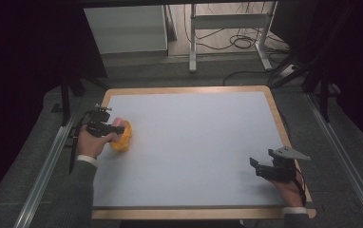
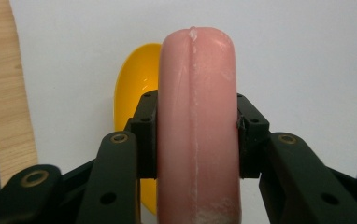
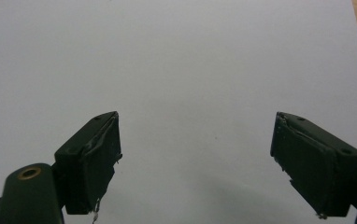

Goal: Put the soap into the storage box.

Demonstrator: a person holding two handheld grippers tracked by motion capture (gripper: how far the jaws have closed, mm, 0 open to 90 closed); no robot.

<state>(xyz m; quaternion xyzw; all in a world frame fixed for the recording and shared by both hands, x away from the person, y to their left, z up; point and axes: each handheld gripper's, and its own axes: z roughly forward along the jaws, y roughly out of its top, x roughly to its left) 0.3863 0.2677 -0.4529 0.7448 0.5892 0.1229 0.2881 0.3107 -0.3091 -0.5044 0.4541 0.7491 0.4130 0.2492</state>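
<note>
Sausage [image 2: 197, 135] sits clamped lengthwise between my left gripper's [image 1: 104, 124] jaws, held over the yellow bowl [image 2: 137, 84] near the table's [image 1: 194, 142] left edge, probably for dropping in. My right gripper [image 3: 195, 163] waits spread wide, empty, low at the right.

table [image 1: 194, 142] evenly lit | surroundings dark (near-black corners) | pink object [image 2: 197, 130] sharp | shadows soft, perhaps overhead light
</note>
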